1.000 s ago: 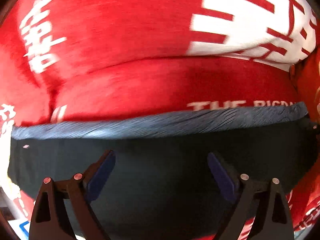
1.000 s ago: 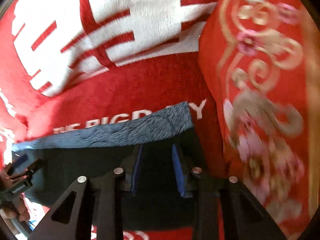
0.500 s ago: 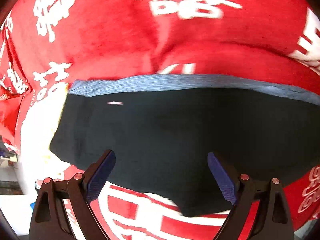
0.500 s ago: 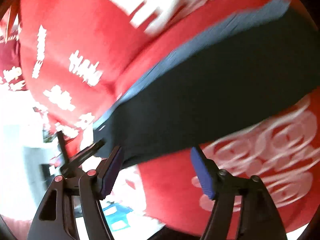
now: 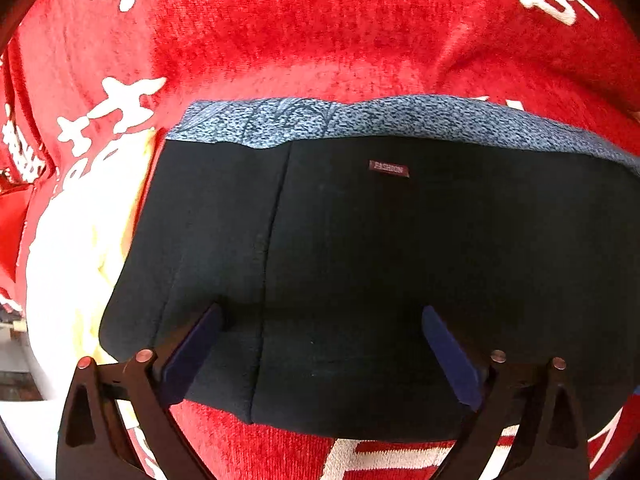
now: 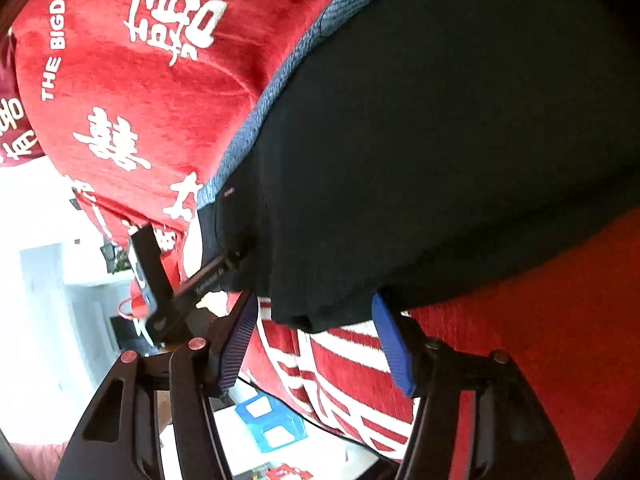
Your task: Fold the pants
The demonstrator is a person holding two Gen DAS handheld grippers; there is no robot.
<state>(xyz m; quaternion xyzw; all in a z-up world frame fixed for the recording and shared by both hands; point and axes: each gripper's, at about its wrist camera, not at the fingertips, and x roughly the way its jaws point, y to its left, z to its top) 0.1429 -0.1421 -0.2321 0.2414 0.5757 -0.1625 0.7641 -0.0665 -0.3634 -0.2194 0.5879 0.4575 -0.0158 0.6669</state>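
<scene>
Black pants [image 5: 360, 248] with a blue-grey speckled waistband [image 5: 360, 118] and a small "FASHION" label lie flat on a red blanket [image 5: 280, 24]. My left gripper [image 5: 322, 320] is open and empty, its blue pads spread just over the near part of the pants. In the right wrist view the pants [image 6: 420, 128] fill the upper right. My right gripper [image 6: 314, 316] is open at the pants' near edge, holding nothing. The left gripper [image 6: 224, 264] shows at the pants' left end.
The red blanket [image 6: 132, 92] has white characters and "THE BIGDAY" text. A white patch of the blanket [image 5: 72, 264] lies left of the pants. Beyond the bed edge are a bright floor and a blue item [image 6: 272, 424].
The right gripper opened and let go of the pants, then swung around to their near edge. The left gripper came down closer over the pants, still open.
</scene>
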